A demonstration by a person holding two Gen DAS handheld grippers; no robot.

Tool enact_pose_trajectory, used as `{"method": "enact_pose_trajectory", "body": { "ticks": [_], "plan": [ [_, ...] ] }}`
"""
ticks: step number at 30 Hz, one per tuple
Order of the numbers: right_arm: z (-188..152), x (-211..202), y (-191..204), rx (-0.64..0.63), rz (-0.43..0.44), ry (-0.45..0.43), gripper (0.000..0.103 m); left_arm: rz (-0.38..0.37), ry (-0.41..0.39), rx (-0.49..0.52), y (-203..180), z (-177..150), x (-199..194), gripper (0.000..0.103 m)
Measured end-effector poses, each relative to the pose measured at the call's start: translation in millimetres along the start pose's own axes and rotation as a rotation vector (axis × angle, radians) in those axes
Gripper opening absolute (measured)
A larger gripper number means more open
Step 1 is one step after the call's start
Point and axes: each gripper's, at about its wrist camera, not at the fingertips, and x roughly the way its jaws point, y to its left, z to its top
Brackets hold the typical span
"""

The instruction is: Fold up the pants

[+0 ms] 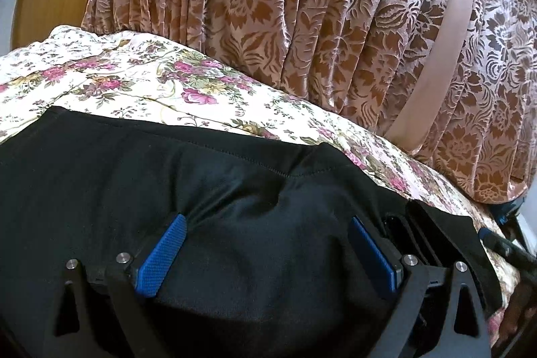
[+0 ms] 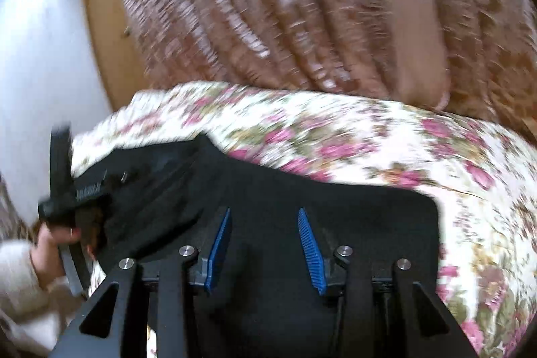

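The black pants lie on the floral bed, soft, light, limp; best pinched at the stitched edge toward 12 o'clock. Both the left hand-held gripper and the right hand-held gripper gape, empty, over the cloth.

The pants are plain black with black stitching along the seam. Under them, the bedspread is cream, strewn with pink and magenta roses, olive-green leaves and touches of yellow. Behind the bedspread, the curtain is pale dusty pink with a rust-brown floral and leaf pattern, crossed by a plain pink band. Over the pants, both grippers' frames are black, their textured pads bright blue. Left of the bedspread, a sleeve is off-white.
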Motion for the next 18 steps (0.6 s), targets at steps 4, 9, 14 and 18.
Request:
{"method": "enact_pose_trajectory", "body": {
  "ticks": [4, 9, 14, 18],
  "plan": [
    [-4, 10, -36, 0.062, -0.109, 0.027, 0.043, -0.002, 0.000, -0.002, 0, 0, 0, 0.097],
    [-21, 15, -52, 0.108, -0.017, -0.012, 0.047, 0.023, 0.013, -0.004, -3, 1, -2, 0.097],
    [-23, 16, -45, 0.072, -0.045, -0.017, 0.047, 0.042, 0.004, -0.041, -4, 3, -21, 0.097],
    [-26, 15, -45, 0.070, -0.047, -0.027, 0.047, 0.061, -0.022, -0.054, 3, 3, -45, 0.097]
  ]
}}
